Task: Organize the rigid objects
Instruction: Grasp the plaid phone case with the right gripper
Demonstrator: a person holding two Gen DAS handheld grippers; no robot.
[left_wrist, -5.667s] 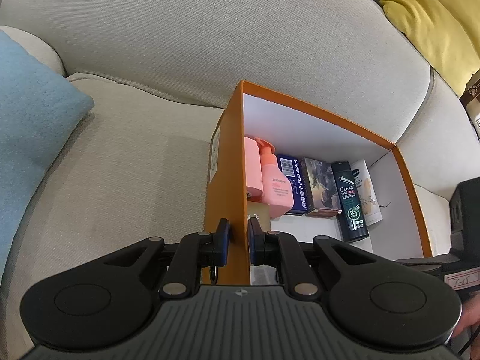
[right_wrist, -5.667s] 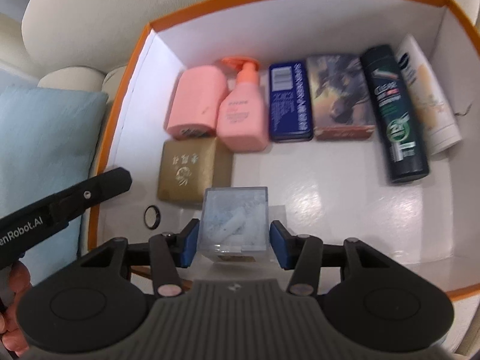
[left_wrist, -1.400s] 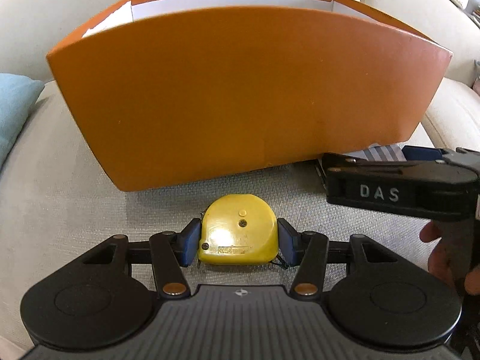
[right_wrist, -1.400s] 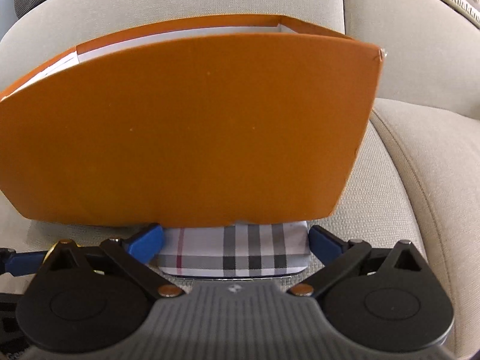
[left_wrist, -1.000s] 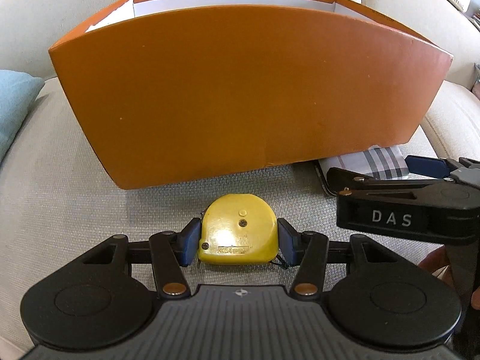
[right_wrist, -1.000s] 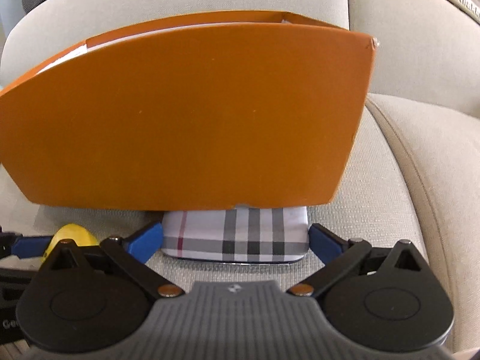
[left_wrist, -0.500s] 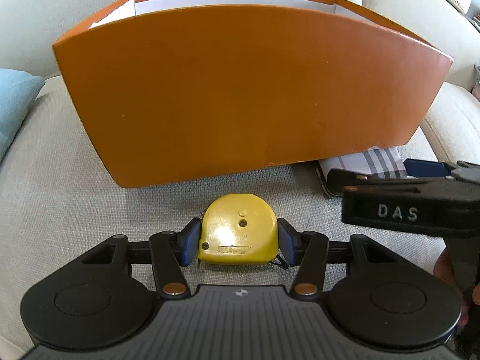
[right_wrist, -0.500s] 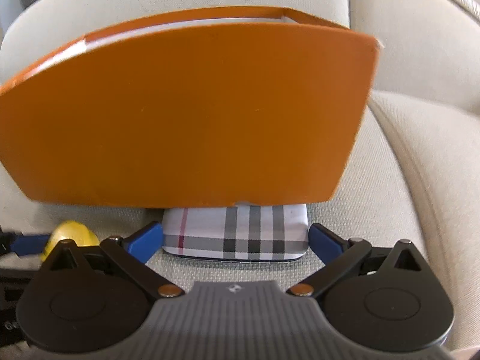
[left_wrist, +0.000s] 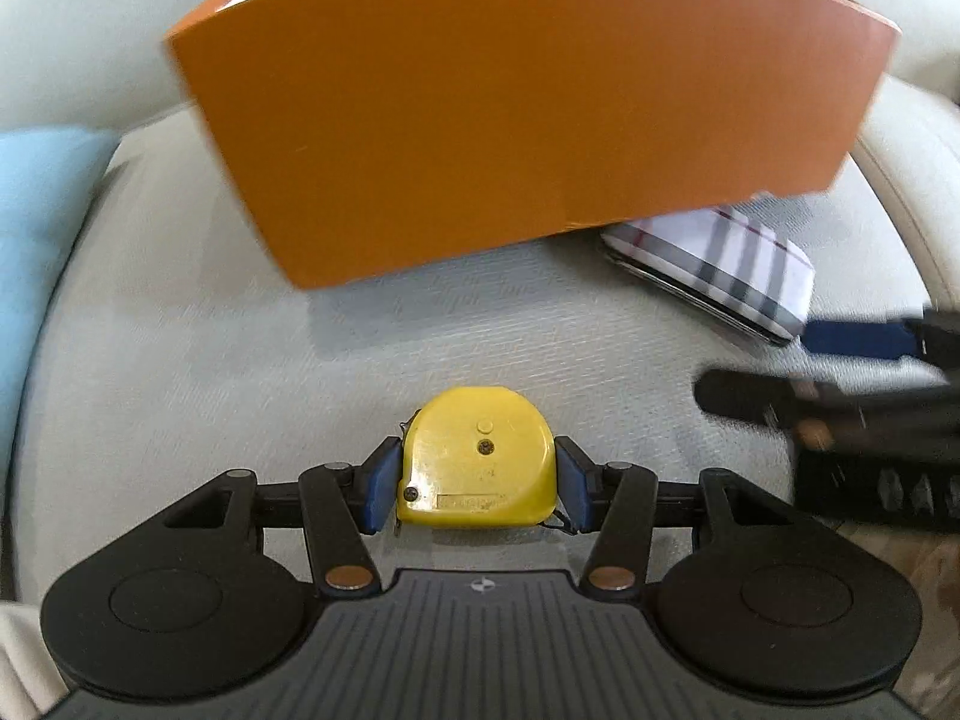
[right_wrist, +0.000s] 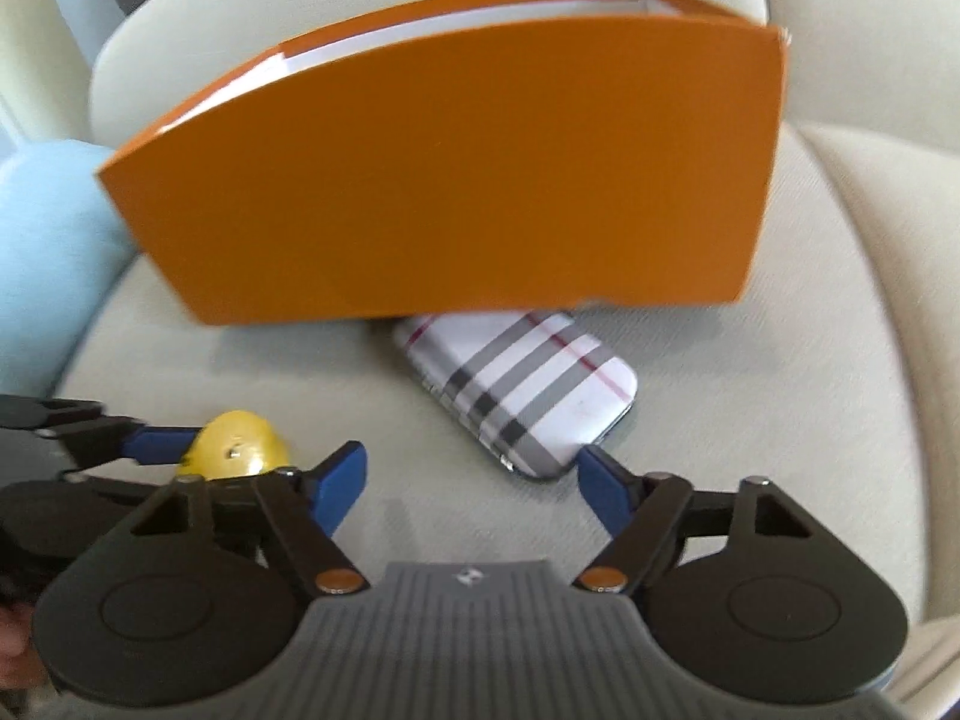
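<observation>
Two tongs in your hands, low over sofa cushion. Your left tongs clamped on yellow tape measure, blue pads touching both sides. Your right tongs spread wide, gripping nothing, one pad at corner of plaid case. Case far end tucked against orange box. Blue pillow left of box.

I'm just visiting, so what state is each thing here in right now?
Tape measure: lying flat, clamped in the left gripper.
Plaid case: lying on the sofa, one end by the box, not gripped.
Right gripper: jaws open, empty.
Box: upright, open-topped.
</observation>
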